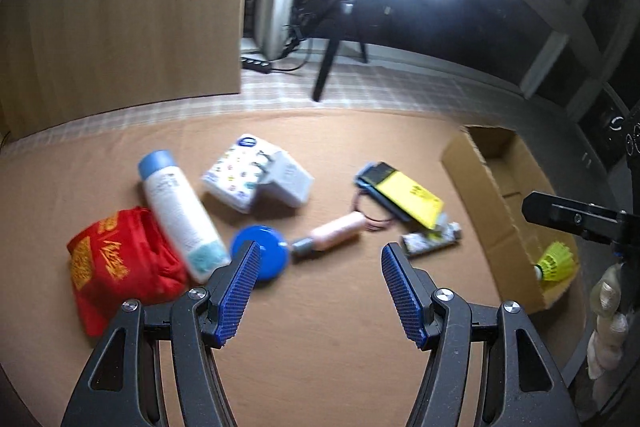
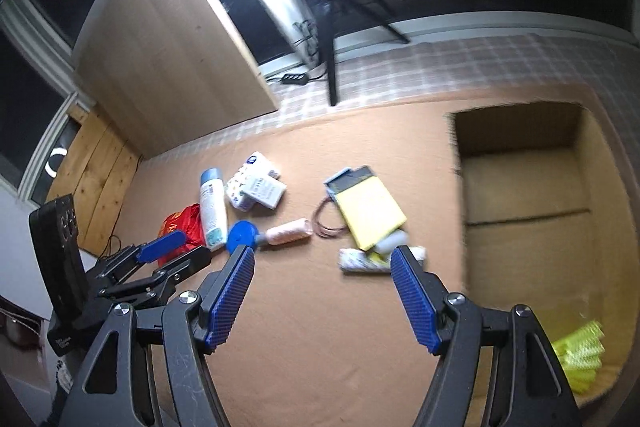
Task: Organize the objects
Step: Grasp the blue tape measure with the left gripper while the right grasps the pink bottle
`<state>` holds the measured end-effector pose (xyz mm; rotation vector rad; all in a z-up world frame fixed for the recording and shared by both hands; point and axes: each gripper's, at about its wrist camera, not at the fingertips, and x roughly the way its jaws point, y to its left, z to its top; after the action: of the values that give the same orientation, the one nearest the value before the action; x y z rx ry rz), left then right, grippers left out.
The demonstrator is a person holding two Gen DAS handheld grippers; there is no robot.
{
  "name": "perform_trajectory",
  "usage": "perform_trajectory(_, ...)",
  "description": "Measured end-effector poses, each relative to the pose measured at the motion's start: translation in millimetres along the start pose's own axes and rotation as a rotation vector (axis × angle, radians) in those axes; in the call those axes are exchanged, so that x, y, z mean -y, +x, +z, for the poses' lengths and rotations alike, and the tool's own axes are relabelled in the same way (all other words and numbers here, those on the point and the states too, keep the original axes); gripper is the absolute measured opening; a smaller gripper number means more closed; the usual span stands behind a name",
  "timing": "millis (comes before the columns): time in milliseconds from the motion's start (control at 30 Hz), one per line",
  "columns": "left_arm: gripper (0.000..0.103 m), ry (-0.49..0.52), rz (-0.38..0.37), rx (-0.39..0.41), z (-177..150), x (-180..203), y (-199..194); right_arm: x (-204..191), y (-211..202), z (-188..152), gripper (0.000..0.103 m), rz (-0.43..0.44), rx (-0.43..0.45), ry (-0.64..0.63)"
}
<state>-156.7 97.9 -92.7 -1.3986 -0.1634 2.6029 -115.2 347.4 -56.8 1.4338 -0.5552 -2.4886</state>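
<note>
My left gripper [image 1: 318,259] is open and empty above the brown mat, just short of a blue disc [image 1: 262,257] and a pink spool [image 1: 336,233]. A white bottle with a blue cap [image 1: 178,213], a red cloth bag [image 1: 116,263], a tissue pack [image 1: 244,173], a yellow notepad [image 1: 408,197] and a small patterned tube [image 1: 430,243] lie ahead. A cardboard box [image 1: 488,195] at the right holds a yellow shuttlecock [image 1: 554,261]. My right gripper [image 2: 322,261] is open and empty, beside the box [image 2: 528,211], with the shuttlecock [image 2: 580,355] below it.
A ring light on a tripod [image 1: 336,67] stands beyond the mat on checked flooring. A wooden cabinet [image 1: 120,19] is at the back left. The left gripper also shows in the right wrist view [image 2: 168,247], at the left. A power strip [image 2: 294,79] lies by the tripod.
</note>
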Motion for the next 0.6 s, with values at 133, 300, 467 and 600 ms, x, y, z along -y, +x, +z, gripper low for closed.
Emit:
perform_trajectory(133, 0.066, -0.032, 0.006, -0.029, 10, -22, 13, -15, 25, 12, 0.06, 0.02, -0.034, -0.016)
perform_trajectory(300, 0.052, -0.057, 0.008, -0.071, 20, -40, 35, -33, 65, 20, 0.046, 0.03, -0.105, -0.038)
perform_trajectory(467, 0.038, -0.054, 0.022, -0.111, 24, -44, 57, -43, 99, 25, 0.036, 0.03, -0.16, -0.05)
perform_trajectory(600, 0.034, -0.064, 0.023, -0.135, 25, -48, 71, -46, 119, 26, 0.036, 0.014, -0.191, -0.057)
